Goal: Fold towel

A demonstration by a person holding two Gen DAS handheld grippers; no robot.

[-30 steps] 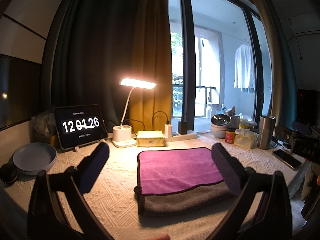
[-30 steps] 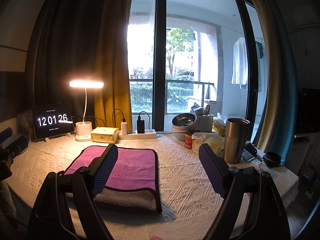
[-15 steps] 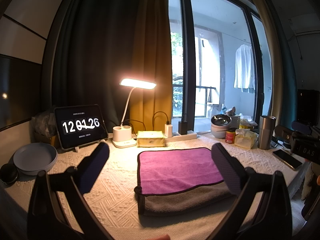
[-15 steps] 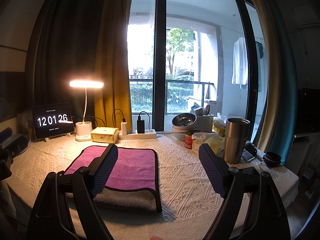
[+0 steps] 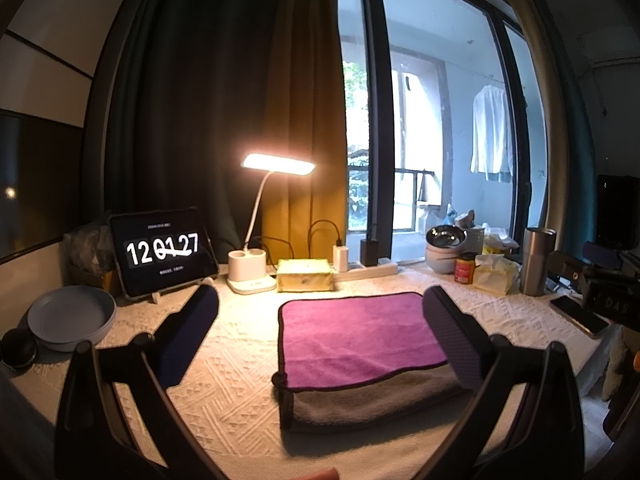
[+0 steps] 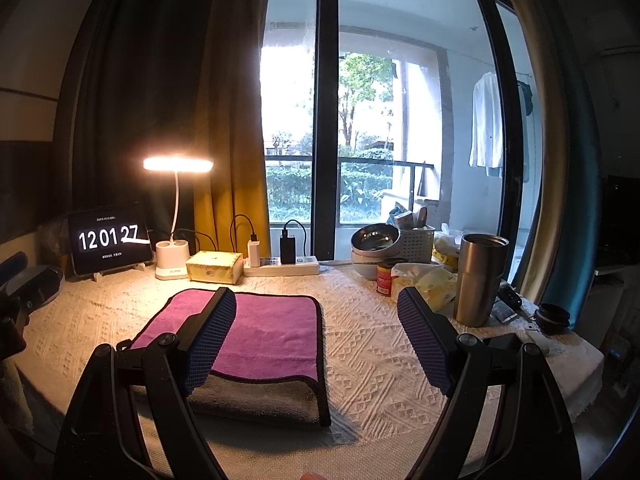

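Towel: the purple towel [image 5: 360, 336] lies folded on the white textured tablecloth [image 5: 236, 368], purple layer on top, grey underside showing along the near edge.
Left gripper [image 5: 320, 332]: fingers spread wide, nothing between them, above the cloth on the near side of the towel.
Right gripper [image 6: 316, 340]: fingers wide apart, empty; its left finger overlaps the towel in view.
Behind the towel: lit desk lamp [image 5: 264, 216], yellow box [image 5: 305, 275], tablet clock [image 5: 162, 250] reading 12 01 27.
Right side: steel tumbler [image 6: 480, 278], red can [image 6: 385, 278].
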